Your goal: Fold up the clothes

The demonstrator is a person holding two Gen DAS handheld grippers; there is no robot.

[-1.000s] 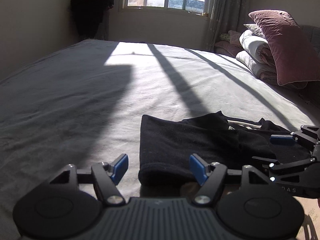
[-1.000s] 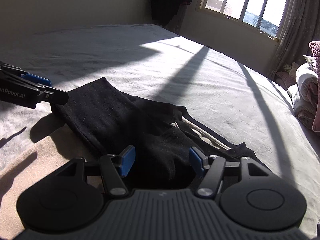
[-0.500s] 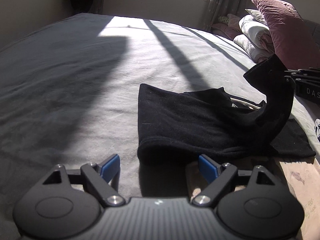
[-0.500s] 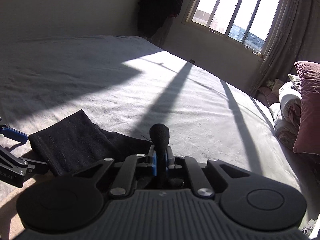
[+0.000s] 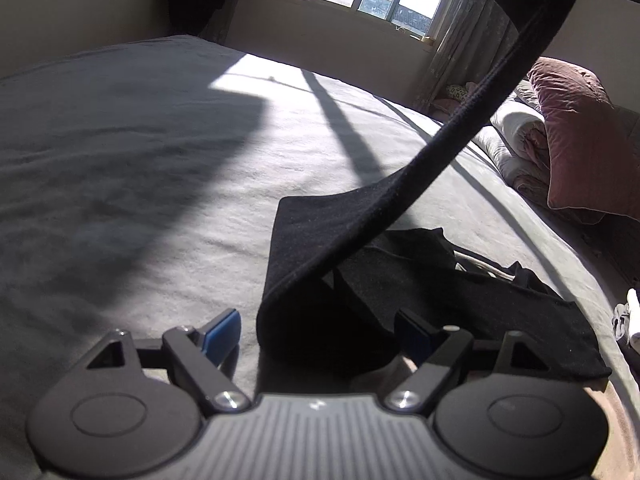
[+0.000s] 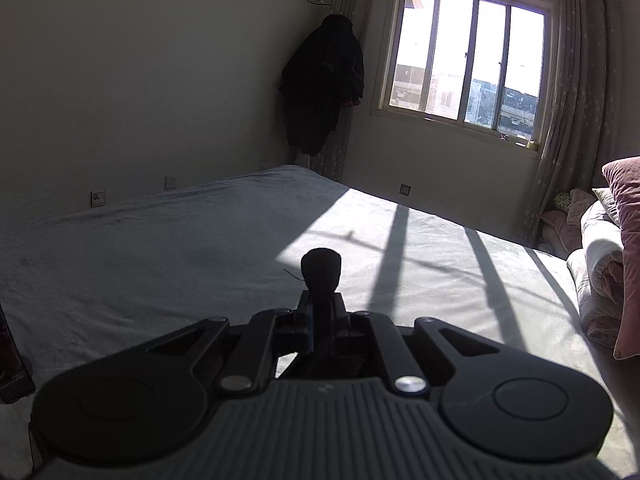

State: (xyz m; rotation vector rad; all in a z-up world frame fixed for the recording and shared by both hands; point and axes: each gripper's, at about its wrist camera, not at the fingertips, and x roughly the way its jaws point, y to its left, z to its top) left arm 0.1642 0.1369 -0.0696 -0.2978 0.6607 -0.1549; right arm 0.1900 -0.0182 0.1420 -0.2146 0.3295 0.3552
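A black garment point(image 5: 420, 288) lies on the grey bed point(image 5: 140, 200). One part of it rises as a taut band point(image 5: 472, 120) up to the top right of the left wrist view. My left gripper point(image 5: 320, 332) is open, with the garment's near folded edge between its blue pads point(image 5: 222, 330), and it is not closed on the cloth. My right gripper point(image 6: 320, 312) is shut on a bunched tip of the black garment point(image 6: 320, 268) and holds it high above the bed.
Pink and white pillows and rolled quilts point(image 5: 568, 152) are stacked at the right of the bed. A window point(image 6: 464, 76) is in the far wall, with dark clothing point(image 6: 324, 84) hanging in the corner. A small white item point(image 5: 628, 316) lies at the right edge.
My right gripper shut on the garment and has lifted it high, pulling a band of cloth up off the bed. My left gripper stays open at the near edge.
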